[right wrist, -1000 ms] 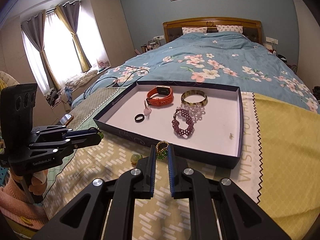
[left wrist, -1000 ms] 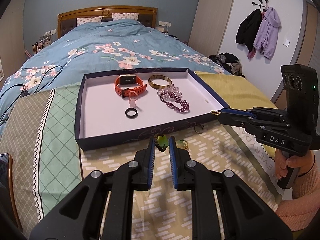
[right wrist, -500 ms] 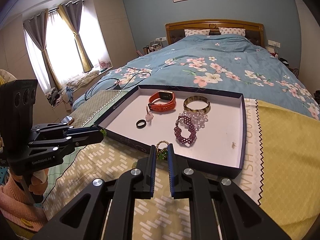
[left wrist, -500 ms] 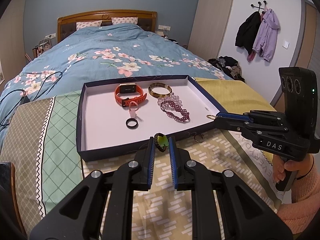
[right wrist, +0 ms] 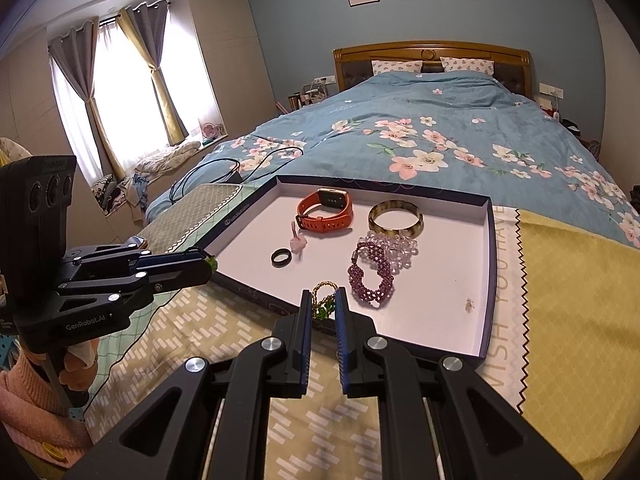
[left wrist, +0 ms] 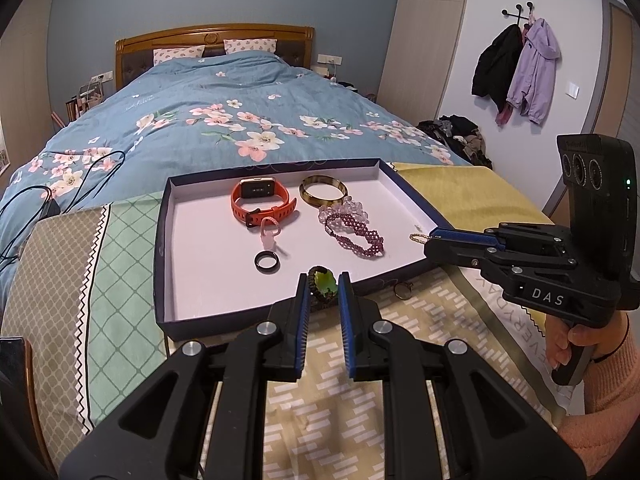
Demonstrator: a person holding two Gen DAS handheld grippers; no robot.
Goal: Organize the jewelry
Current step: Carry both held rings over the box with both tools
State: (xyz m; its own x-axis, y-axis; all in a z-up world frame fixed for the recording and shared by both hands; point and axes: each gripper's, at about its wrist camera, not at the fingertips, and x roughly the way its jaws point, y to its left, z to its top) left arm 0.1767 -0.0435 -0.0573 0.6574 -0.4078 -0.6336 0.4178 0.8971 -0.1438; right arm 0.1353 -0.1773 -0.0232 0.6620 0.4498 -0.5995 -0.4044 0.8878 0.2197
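Two tools in play here, one in each hand, and both are nearly closed with a small piece of jewelry pinched at the tips. The left tool [left wrist: 323, 286] sits bottom centre of its own view, clamped on a green pendant [left wrist: 325, 283] on a dark braided cord, held right over the near wall of the tray [left wrist: 160, 240]. The right tool [right wrist: 323, 304] is closed on a green beaded ring [right wrist: 323, 300] with a gold bead loop, also hanging above the tray's near edge. In the left view you can see that same right tool coming in from the right side of the frame, gold loop poking out of its tip over the tray's right corner.

The tray is a shallow dark-blue box lid with a white inside, lying on a patterned blanket at the foot of the bed [left wrist: 224, 120]. Inside it: an orange smartwatch [left wrist: 262, 200] toward the back, a tortoiseshell bangle [left wrist: 322, 196] just right of it, a clear crystal bracelet [right wrist: 394, 248] touching a purple beaded bracelet [left wrist: 354, 234] in front of the bangle, a little pink charm [left wrist: 270, 234] just below the watch strap, and a black ring [left wrist: 266, 261] nearer the front.

One small ring [left wrist: 402, 290] lies on the blanket just outside the tray's near wall, between the two tools in the left view.
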